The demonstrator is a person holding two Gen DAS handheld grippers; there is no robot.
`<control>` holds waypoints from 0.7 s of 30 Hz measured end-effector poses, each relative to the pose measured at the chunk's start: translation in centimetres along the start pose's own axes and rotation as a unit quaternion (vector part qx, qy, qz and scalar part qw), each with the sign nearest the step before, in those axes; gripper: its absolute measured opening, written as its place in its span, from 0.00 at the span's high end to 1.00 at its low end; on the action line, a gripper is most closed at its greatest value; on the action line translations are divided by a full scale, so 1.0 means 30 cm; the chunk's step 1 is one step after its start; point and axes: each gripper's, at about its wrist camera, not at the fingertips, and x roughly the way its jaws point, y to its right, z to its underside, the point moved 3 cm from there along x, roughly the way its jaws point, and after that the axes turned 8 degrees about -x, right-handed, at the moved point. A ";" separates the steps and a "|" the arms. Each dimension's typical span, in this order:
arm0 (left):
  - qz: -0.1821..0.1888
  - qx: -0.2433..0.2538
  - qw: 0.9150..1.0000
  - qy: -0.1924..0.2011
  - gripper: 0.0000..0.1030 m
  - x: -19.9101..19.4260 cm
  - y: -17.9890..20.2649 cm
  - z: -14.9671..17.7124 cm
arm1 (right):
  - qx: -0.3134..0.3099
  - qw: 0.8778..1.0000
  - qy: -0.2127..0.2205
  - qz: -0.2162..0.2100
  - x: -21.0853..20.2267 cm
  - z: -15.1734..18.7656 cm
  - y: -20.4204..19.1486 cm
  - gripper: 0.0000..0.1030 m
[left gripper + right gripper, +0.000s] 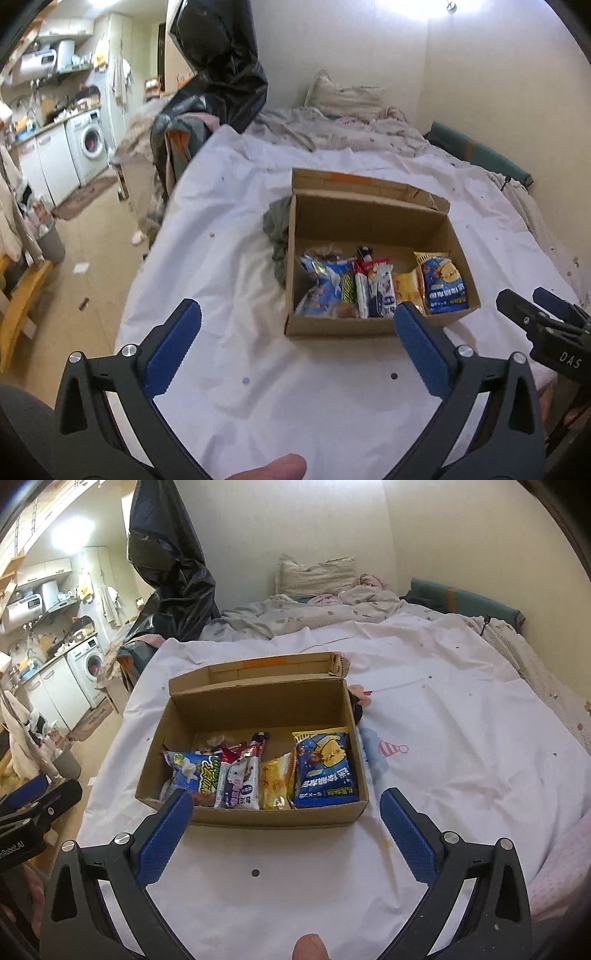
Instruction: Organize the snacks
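An open cardboard box sits on a white sheet on the bed. Several snack packets stand in a row along its near side: a blue packet at the right, a yellow one, a white one and a blue-white bag at the left. My left gripper is open and empty, just short of the box. My right gripper is open and empty, its fingertips at the box's near wall. It also shows in the left wrist view.
The white sheet covers the bed, with rumpled bedding and a pillow at the far end. A dark cloth lies against the box's left side. A black bag hangs at the bed's left. The kitchen floor lies left.
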 end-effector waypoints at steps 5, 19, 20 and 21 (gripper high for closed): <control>-0.002 0.003 1.000 0.001 0.00 -0.004 -0.001 0.008 | 0.000 1.000 0.001 -0.002 -0.001 -0.004 0.000 0.00; 0.002 0.006 1.000 0.003 0.00 -0.004 0.002 0.008 | -0.025 1.000 0.011 -0.003 -0.009 -0.012 -0.037 0.00; 0.002 0.007 1.000 0.003 0.00 -0.004 0.002 0.009 | -0.024 1.000 0.012 -0.002 -0.009 -0.014 -0.034 0.00; 0.002 0.007 1.000 0.003 0.00 -0.003 0.002 0.009 | -0.023 1.000 0.012 -0.002 -0.009 -0.014 -0.033 0.00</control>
